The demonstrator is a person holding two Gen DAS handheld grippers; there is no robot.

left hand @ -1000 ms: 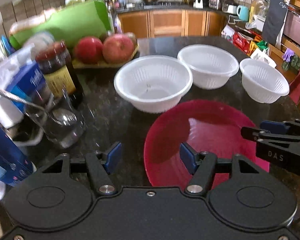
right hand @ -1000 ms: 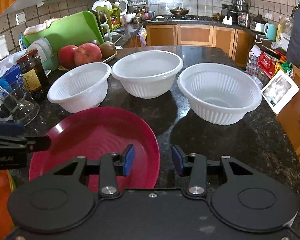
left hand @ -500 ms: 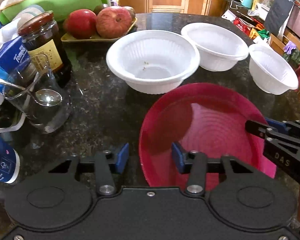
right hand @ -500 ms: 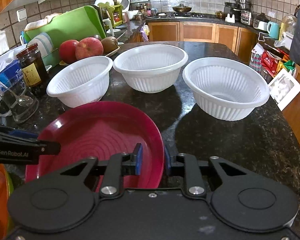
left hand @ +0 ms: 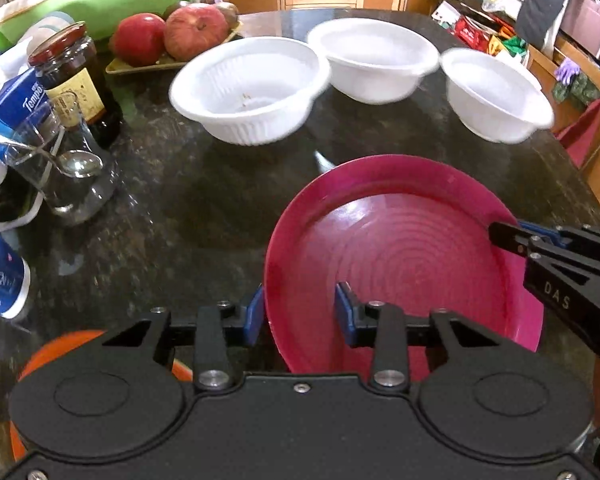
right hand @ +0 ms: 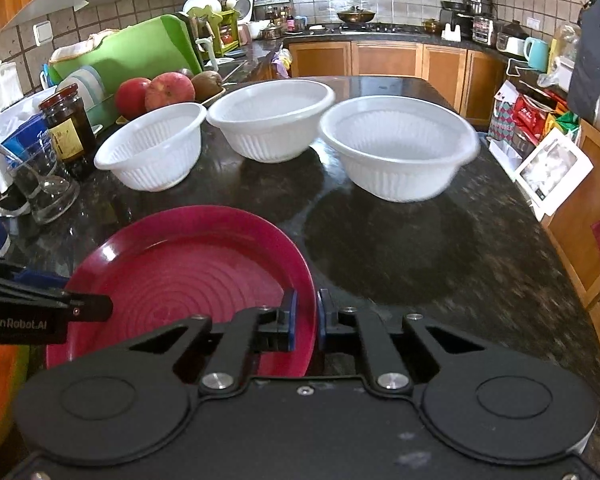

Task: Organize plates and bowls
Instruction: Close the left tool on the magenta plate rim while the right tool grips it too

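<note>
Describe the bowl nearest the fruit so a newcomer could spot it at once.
On the dark stone counter, three white bowls stand in a row beyond the red plate. The one you want is at the left end, beside the dark jar and in front of the apples. Its wall is perforated like a strainer.

Closing left gripper (left hand: 300,312) astride red plate (left hand: 400,240) rim

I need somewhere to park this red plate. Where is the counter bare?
Bare dark stone counter lies right of the round red plastic plate, in front of the rightmost white ribbed plastic bowl. A smaller patch sits between the plate and the clear glass with a spoon. The left edge is crowded.
</note>
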